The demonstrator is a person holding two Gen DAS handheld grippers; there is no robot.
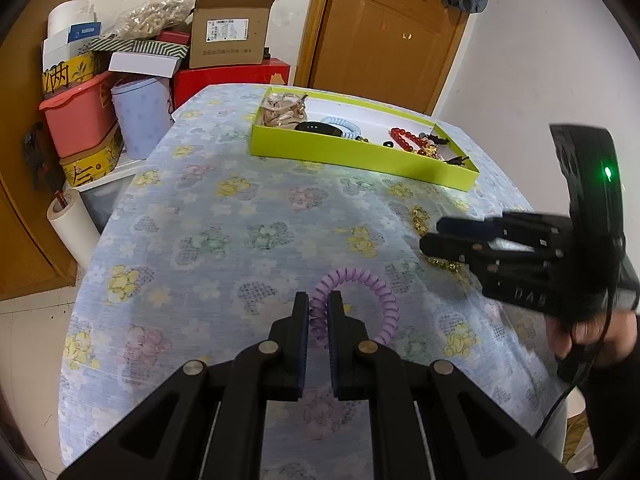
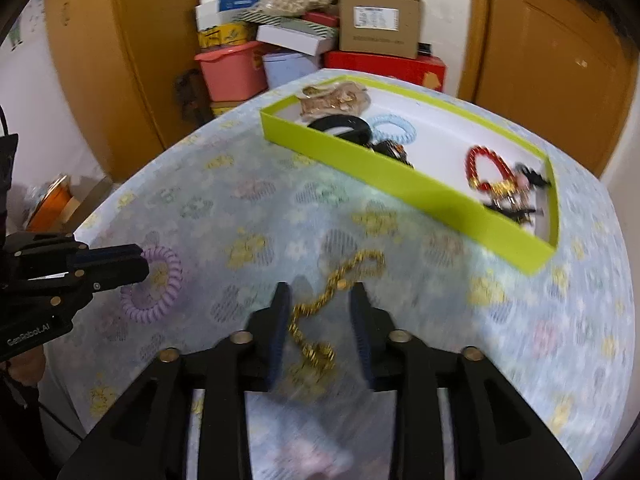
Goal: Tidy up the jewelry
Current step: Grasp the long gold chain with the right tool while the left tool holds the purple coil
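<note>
A purple spiral hair tie [image 1: 360, 292] lies on the floral tablecloth; my left gripper [image 1: 319, 300] is shut on its near left side. It also shows in the right wrist view [image 2: 154, 285], with the left gripper [image 2: 140, 266] at its left. My right gripper [image 2: 320, 294] is open, its fingers either side of a gold chain [image 2: 332, 292] on the cloth. In the left wrist view the right gripper [image 1: 430, 236] sits over the chain [image 1: 420, 218]. A lime-green tray [image 1: 360, 156] at the far side holds a red bead bracelet [image 1: 406, 140], a blue spiral tie [image 1: 344, 125] and other pieces.
The tray [image 2: 400, 184] stands near the table's far right edge. Boxes, a pink tub [image 1: 78, 118] and a cardboard carton [image 1: 228, 32] are stacked behind the table on the left. A wooden door [image 1: 384, 28] is behind. A paper roll [image 1: 70, 220] stands at the left.
</note>
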